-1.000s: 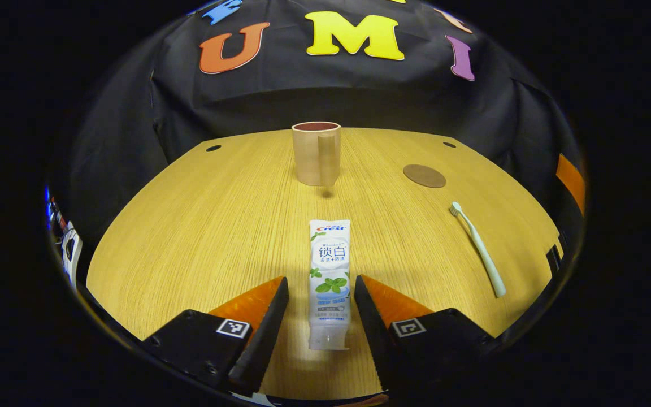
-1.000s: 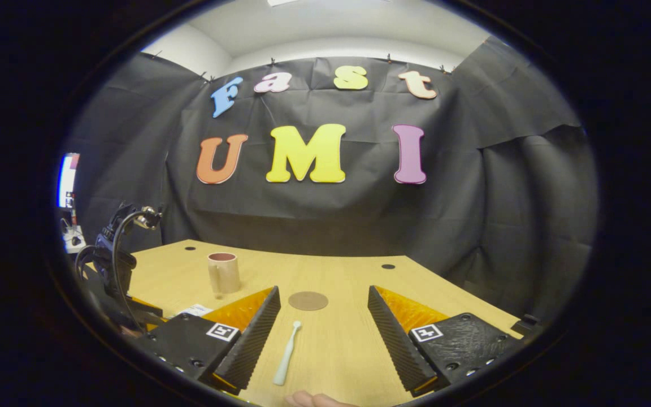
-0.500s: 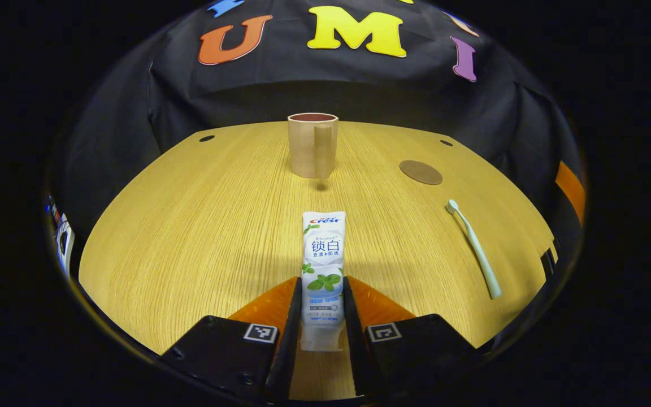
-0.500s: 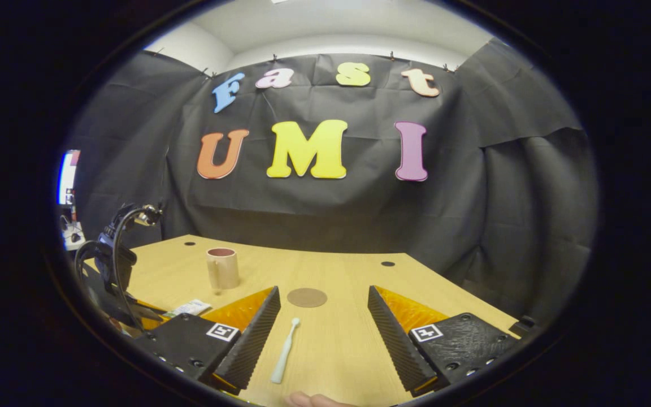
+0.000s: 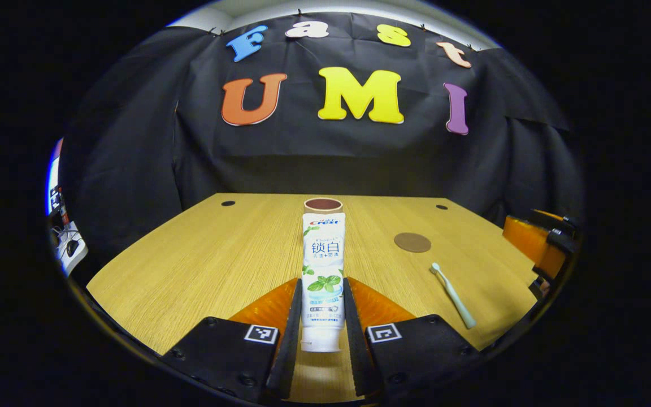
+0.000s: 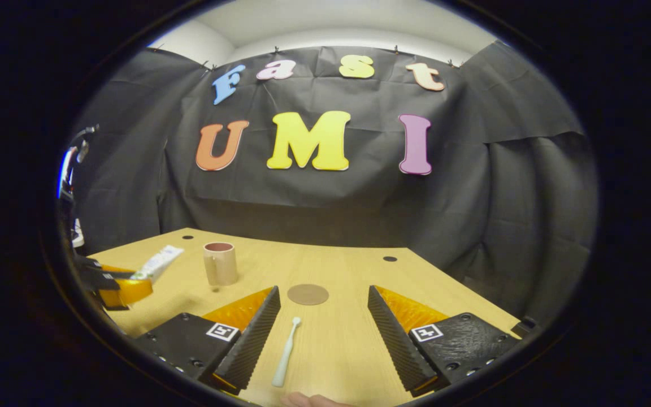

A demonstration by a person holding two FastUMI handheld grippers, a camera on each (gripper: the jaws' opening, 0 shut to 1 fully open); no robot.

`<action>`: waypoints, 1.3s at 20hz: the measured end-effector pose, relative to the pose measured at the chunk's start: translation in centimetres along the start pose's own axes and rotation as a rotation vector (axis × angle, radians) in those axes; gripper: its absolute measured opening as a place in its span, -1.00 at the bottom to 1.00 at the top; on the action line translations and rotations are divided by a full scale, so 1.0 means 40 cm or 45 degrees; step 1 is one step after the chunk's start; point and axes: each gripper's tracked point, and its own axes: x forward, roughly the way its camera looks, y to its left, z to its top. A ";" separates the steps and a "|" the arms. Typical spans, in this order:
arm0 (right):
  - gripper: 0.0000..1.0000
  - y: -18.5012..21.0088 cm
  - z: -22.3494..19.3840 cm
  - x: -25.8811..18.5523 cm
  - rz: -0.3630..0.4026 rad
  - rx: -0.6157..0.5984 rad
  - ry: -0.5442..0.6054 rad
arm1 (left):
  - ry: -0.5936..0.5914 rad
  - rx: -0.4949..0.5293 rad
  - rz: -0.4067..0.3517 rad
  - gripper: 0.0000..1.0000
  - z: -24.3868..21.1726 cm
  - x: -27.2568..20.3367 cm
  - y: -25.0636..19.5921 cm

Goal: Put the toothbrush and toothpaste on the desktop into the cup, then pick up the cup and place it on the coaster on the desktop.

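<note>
wooden desktop point(image 5: 201, 265), cup point(image 6: 220, 263), coaster point(image 6: 308, 294)

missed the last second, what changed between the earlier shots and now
The left gripper closed its jaws on the toothpaste, which lay flat on the table, and lifted it clear; the right gripper view shows the tube raised and tilted toward the cup. Unchanged: the right gripper stays open over the toothbrush, and the cup and coaster have not moved.
</note>
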 end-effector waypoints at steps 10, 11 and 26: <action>0.93 0.072 -0.166 0.099 0.015 0.066 0.301 | -0.218 -0.014 0.005 -0.14 0.120 -0.085 0.032; 0.89 0.081 -0.188 0.113 0.018 0.076 0.344 | -0.201 -0.016 0.004 -0.14 0.116 -0.089 0.033; -0.13 0.123 -0.337 0.195 0.003 0.165 0.650 | -0.266 0.050 -0.029 -0.15 0.151 -0.154 0.012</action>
